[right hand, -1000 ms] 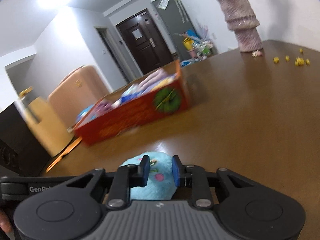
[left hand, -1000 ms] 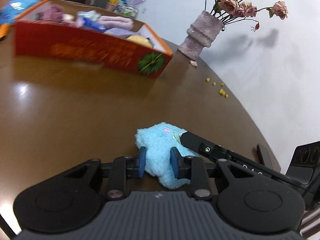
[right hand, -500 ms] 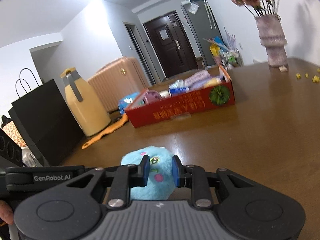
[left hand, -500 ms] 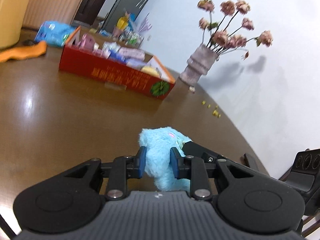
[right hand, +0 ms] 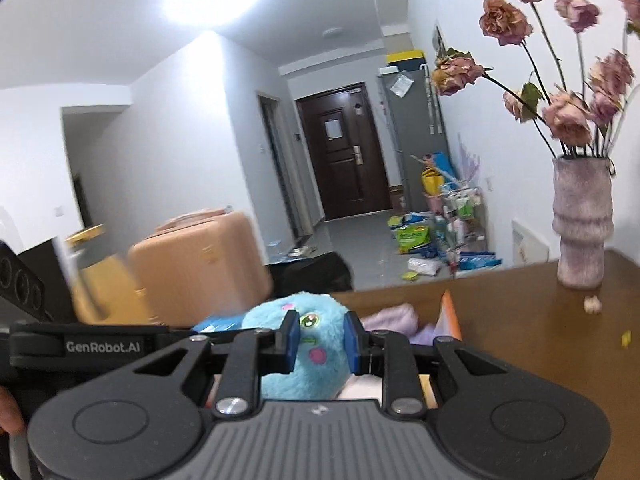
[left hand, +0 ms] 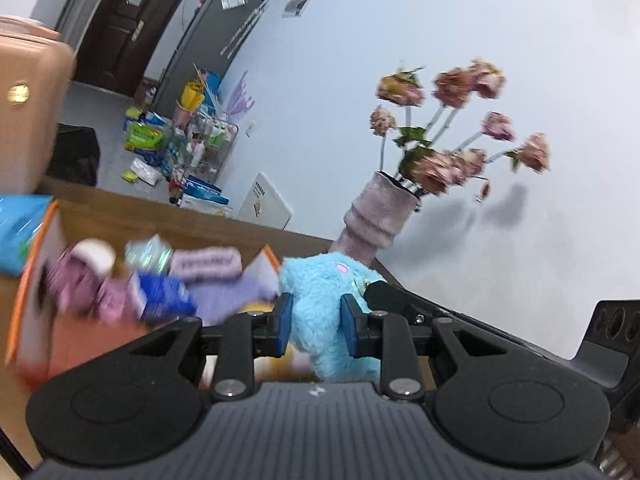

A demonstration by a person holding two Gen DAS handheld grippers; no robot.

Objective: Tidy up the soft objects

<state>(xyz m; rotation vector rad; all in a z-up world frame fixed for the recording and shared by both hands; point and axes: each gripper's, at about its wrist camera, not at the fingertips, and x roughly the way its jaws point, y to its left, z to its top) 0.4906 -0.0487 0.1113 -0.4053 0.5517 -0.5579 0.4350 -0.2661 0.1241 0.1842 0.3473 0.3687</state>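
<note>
Left wrist view: both tools, left tool [left hand: 315, 320] and right tool [right hand: 320, 338], are gripping the blue plush [left hand: 320, 300] above the box [left hand: 36, 280]; next, lowering and releasing.

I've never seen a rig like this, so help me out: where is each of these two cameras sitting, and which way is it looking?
Left wrist: rides the left gripper, looking along its fingers at the blue plush toy, over the red box; the right gripper's arm shows.
Right wrist: rides the right gripper, facing the door; fingertip at left edge.
Shared: toy, vase, box.
</note>
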